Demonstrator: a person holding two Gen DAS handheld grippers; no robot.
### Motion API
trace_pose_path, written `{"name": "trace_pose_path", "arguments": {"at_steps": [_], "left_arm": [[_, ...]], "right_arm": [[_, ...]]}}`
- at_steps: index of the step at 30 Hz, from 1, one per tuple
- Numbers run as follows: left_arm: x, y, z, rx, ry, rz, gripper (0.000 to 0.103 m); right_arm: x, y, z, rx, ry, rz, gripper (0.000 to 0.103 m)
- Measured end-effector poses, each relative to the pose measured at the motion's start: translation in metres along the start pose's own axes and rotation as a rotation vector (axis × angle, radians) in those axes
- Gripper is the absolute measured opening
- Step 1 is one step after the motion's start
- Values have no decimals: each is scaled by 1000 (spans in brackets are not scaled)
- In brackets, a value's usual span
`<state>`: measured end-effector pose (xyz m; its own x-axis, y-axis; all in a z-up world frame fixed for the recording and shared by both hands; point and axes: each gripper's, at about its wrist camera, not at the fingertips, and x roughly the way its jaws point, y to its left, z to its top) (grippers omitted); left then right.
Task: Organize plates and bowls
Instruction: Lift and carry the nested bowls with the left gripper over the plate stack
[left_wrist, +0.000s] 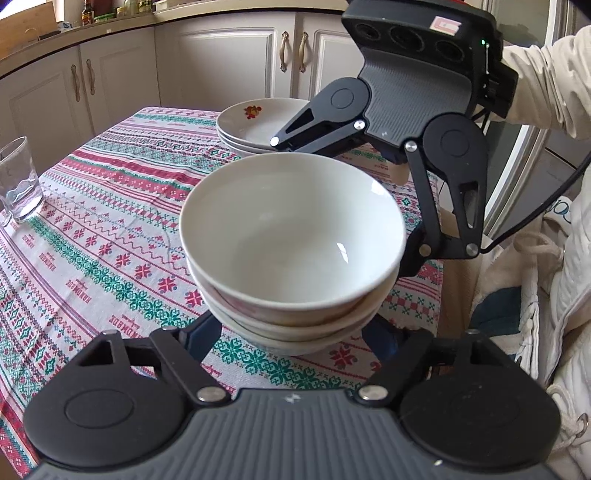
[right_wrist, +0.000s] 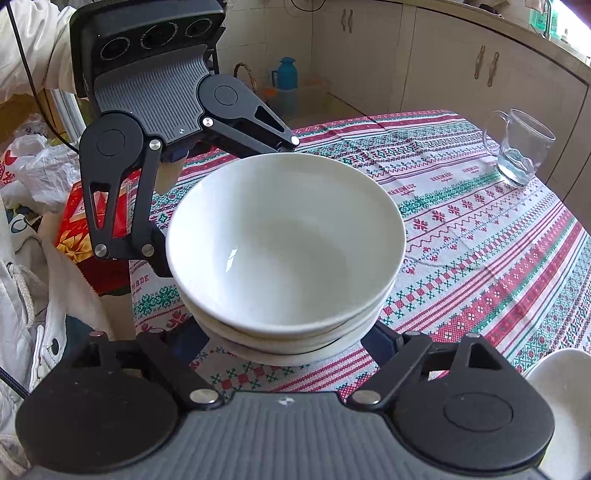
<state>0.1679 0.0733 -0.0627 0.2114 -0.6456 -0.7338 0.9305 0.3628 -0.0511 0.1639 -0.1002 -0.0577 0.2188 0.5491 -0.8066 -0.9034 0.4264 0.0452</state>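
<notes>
A stack of three white bowls (left_wrist: 291, 236) stands on the patterned tablecloth between my two grippers; it fills the middle of the right wrist view (right_wrist: 286, 240) too. My left gripper (left_wrist: 291, 343) is wide open, its fingers on either side of the stack's base. My right gripper (left_wrist: 354, 210) faces it from the far side, also wide open around the stack; in its own view the right gripper (right_wrist: 286, 343) straddles the base. The fingertips are hidden behind the bowls. A stack of white plates (left_wrist: 258, 123) with a flower print sits behind the bowls.
A clear glass (left_wrist: 18, 181) with a little water stands at the table's left side; it shows at the right in the right wrist view (right_wrist: 521, 147). A white dish rim (right_wrist: 561, 384) is at lower right. Cabinets (left_wrist: 110, 81) lie behind. Bags and a red box (right_wrist: 77, 214) sit beside the table.
</notes>
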Motion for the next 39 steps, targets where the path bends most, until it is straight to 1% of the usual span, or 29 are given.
{"name": "trace_pose_path", "arguments": {"at_steps": [8,17,24,31,39], "left_arm": [[0,1,0,-5,-2,-7,82],[-1,-2,-1,-14,-10,7,82],[-1,-5,7,-21,-5,8,82],[1,-10,29,-11,-13,2,82],[14,-12,75,48,-41,-5,82]], "right_arm": [[1,-1,1,4,10,11,91],[1,0,2,14,12,6,91],[-4,1,1,22,16,8,91],[-25,-1,-2,40,9,-7,91],[-64,-17,-12,52,1,-70,91]]}}
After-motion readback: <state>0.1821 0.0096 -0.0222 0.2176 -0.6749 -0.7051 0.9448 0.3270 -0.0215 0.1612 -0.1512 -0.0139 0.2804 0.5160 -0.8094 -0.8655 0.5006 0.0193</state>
